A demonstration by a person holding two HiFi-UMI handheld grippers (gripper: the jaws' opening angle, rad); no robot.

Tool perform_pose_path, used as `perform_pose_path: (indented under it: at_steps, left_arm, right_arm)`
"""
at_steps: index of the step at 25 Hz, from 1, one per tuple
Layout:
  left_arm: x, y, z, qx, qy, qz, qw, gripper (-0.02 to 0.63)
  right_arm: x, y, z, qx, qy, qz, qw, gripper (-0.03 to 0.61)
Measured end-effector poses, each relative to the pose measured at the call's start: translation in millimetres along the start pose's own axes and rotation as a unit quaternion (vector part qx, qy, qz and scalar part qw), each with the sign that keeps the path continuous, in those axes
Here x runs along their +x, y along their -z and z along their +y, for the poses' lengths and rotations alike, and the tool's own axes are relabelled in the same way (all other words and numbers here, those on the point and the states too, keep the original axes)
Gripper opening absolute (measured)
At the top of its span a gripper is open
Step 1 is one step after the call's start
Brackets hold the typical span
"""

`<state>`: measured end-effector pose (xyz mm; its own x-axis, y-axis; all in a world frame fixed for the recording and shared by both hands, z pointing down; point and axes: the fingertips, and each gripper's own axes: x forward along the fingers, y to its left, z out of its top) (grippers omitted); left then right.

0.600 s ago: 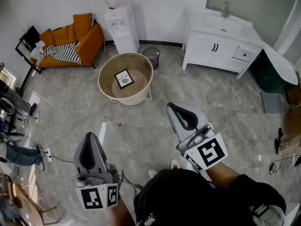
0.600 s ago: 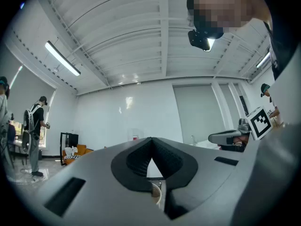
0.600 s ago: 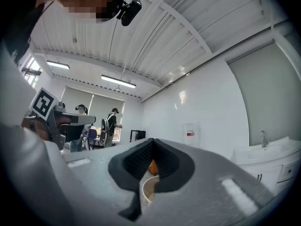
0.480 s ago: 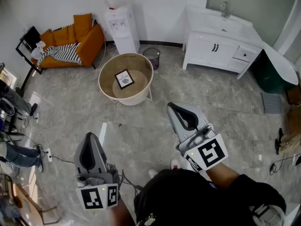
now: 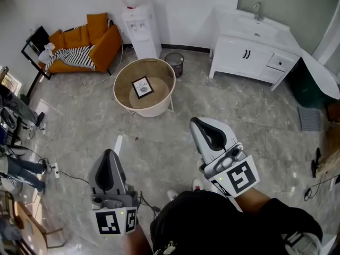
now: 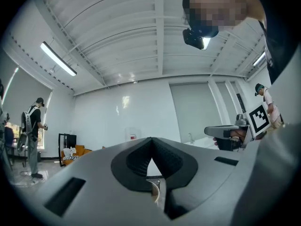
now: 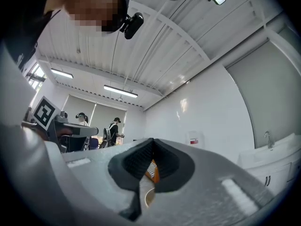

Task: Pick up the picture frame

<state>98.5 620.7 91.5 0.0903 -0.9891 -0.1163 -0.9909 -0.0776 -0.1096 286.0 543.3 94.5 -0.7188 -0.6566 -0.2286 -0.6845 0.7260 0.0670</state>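
**A:** Grey plastic up close, so how do the two grippers stand?

**B:** Both are closed, pads together, with nothing between them. The left gripper (image 5: 109,155) sits low at the left of the head view. The right gripper (image 5: 197,125) is a little further up and to the right. They are well apart, and each points up the picture across the floor (image 5: 159,142).

**A:** And the frame?

**B:** The frame (image 5: 142,87) lies flat and slightly askew on the bottom of a round beige basket (image 5: 153,110). The basket stands on the marbled floor beyond both tips.

**A:** How does it sit relative to each gripper?

**B:** It is ahead of the left gripper and a little to the right of its line. From the right gripper it is ahead and off to the left. Neither gripper touches the basket or the frame, and bare floor lies between them.

**A:** Do the gripper views show it?

**B:** Not the frame itself. In the right gripper view, a scrap of orange and a pale curved edge show through the notch under the closed jaws. They are too small to say more.

**A:** What is past the basket?

**B:** A bin (image 5: 174,64) stands just beside it. Further back, along the wall, are a dispenser (image 5: 141,28), an orange sofa (image 5: 79,40) to the left and a white cabinet (image 5: 248,54) with a sink to the right.
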Motion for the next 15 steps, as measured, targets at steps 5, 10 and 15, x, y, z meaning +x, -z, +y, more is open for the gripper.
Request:
perform_pose_path:
  at_steps: [5,10,15]
  left_arm:
    - [-2,9,-6,-0.01,-0.018,0.012,0.9997,0.011]
    - [-2,15,-29,-0.01,-0.025,0.023,0.9994,0.011]
    - [-10,21,-55,-0.007,-0.039,0.035,0.9986,0.011]
  right_arm:
    - [-6,7,-2,-0.011,-0.025,0.011,1.0,-0.005]
    - [-18,18,-5,-0.003,-0.055,0.035,0.998,-0.005]
    - [-39,29,-19,0.004,-0.071,0.045,0.996,-0.004]
